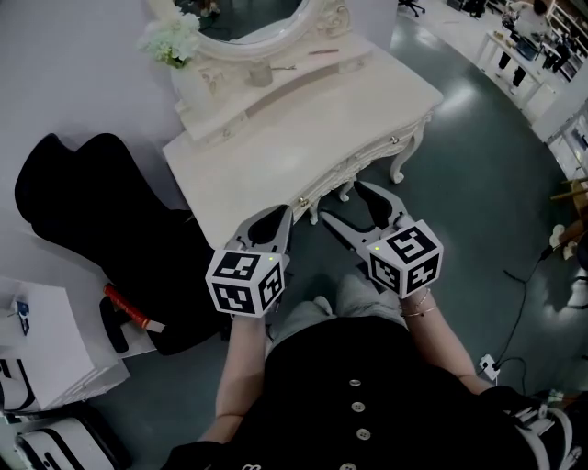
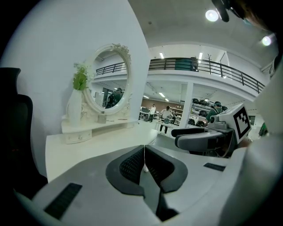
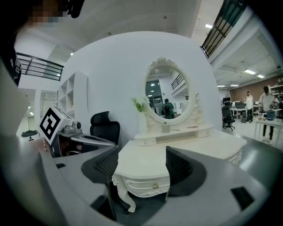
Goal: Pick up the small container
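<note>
While both tools hang in front of the bench (image 1: 303, 128), short of its front edge, neither grips anything. 2 tools: left tool (image 1: 278, 218) is clenched, jaws pressed together on nothing; right tool (image 1: 342, 204) is released, jaws wide apart, with only the bench front showing in the gap. 1 small container (image 1: 260, 73) stands on the raised shelf (image 1: 303, 69) at the back of the bench, just under 1 oval mirror (image 1: 262, 23), well apart from both tools. 1 vase of pale flowers (image 1: 173, 41) sits at the shelf's left end. 1 black chair (image 1: 83, 188) is left of the bench.
</note>
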`<control>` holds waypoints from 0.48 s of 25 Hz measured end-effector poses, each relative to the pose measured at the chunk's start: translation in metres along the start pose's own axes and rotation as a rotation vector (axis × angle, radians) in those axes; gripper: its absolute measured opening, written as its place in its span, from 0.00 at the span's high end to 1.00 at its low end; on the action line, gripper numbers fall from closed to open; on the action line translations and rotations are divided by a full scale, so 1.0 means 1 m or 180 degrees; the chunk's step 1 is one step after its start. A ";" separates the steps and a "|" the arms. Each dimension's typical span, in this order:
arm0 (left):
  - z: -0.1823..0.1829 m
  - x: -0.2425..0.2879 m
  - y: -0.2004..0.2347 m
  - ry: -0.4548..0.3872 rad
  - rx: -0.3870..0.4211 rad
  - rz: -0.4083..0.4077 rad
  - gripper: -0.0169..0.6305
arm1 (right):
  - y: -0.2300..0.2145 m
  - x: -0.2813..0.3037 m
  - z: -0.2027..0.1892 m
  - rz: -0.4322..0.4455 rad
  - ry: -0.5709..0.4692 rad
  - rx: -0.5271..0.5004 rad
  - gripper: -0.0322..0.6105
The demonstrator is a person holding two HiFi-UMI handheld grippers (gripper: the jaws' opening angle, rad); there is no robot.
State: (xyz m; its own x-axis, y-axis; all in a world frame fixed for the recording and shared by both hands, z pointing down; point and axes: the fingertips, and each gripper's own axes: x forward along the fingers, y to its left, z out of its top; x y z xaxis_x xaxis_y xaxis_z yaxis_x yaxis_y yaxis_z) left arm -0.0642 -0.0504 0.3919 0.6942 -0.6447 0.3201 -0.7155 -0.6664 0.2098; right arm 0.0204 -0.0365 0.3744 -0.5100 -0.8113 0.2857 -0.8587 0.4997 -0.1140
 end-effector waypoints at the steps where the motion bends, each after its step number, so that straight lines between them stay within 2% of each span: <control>1: 0.000 0.002 0.003 -0.0005 -0.0015 -0.0001 0.95 | -0.001 0.004 0.000 0.0000 0.0012 0.0004 0.45; 6: 0.003 0.014 0.021 -0.0015 -0.0092 0.0032 0.95 | -0.007 0.031 0.001 0.0076 0.0082 -0.0011 0.45; 12: 0.016 0.031 0.061 -0.0073 -0.0226 0.0222 0.95 | -0.021 0.081 0.017 0.0256 0.0122 -0.0074 0.45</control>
State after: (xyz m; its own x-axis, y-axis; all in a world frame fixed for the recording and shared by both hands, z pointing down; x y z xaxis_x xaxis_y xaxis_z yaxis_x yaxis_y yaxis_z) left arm -0.0848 -0.1169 0.3996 0.6436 -0.6974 0.3151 -0.7653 -0.5919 0.2530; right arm -0.0039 -0.1182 0.3840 -0.5745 -0.7563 0.3129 -0.8135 0.5699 -0.1160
